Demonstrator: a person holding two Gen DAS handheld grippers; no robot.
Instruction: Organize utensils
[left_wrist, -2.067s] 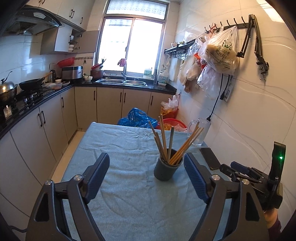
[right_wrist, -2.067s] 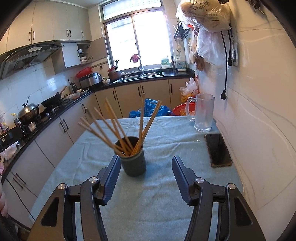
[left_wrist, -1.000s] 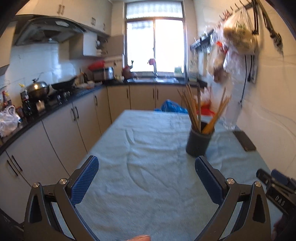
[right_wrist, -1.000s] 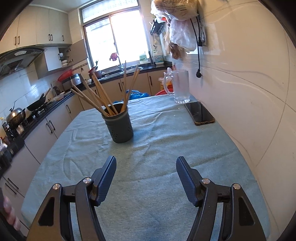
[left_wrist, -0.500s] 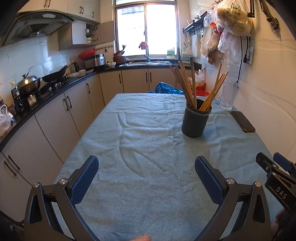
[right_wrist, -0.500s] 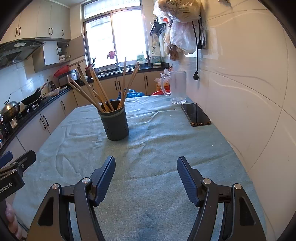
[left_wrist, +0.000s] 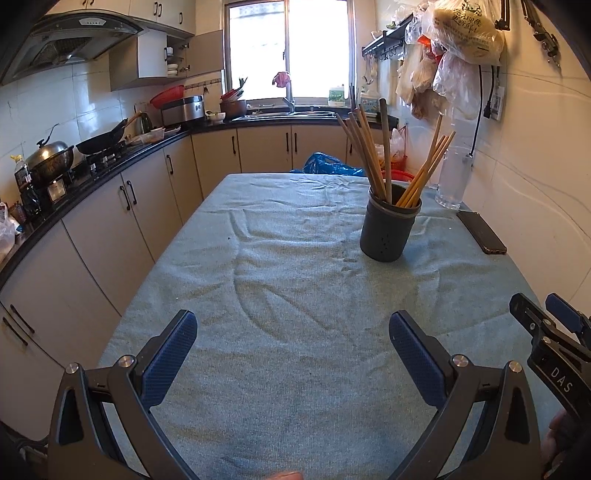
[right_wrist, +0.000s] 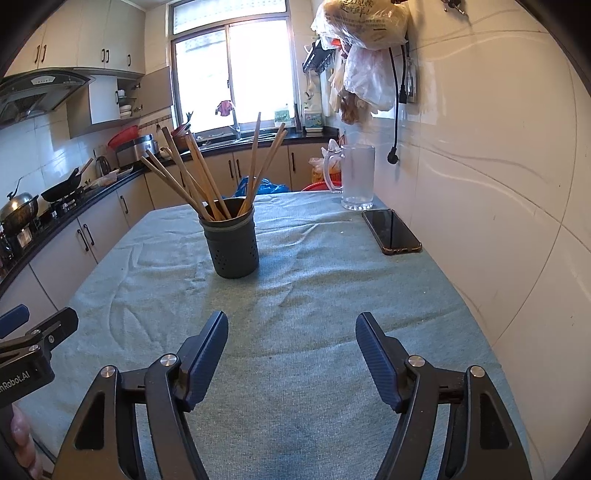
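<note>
Wooden chopsticks (right_wrist: 207, 177) upright, fanning outward in dark holder (right_wrist: 233, 243), both grippers' jaws wide, empty.

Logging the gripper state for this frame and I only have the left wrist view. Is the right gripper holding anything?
Observer: No. The right gripper is open, with nothing between its jaws and only the cloth-covered table below.
Operator: Where's the chopstick holder relative to it?
Observer: The chopstick holder stands upright ahead of it, a little left of its centre line and well apart from both fingers.
Operator: The glass jug by the wall, which way is the handle?
Observer: The glass jug has its handle on the left, facing away from the wall.
</note>
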